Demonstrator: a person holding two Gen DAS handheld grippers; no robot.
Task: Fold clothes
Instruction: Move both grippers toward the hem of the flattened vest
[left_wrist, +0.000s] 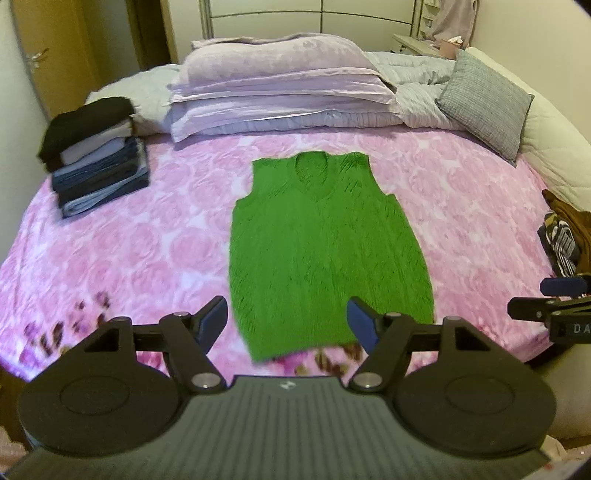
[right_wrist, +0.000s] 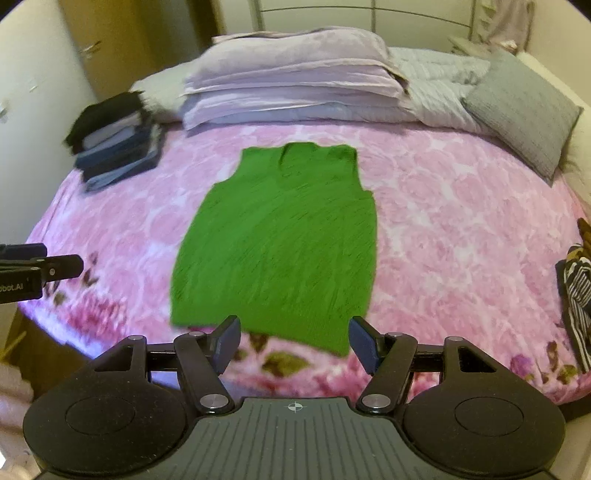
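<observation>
Lying flat: one green vest (left_wrist: 325, 251) (two tongs empty).

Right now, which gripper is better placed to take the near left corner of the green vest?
Probably the left gripper: its open jaws frame that corner of the green vest, while the right gripper faces the vest's right hem.

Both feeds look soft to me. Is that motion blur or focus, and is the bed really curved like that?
Left wrist view: green vest smeared, worst at its near hem; the gripper body stays crisp, so it looks like motion blur. Right wrist view: same smear on the folded stack. Bed bowing in both views is fisheye distortion.
</observation>
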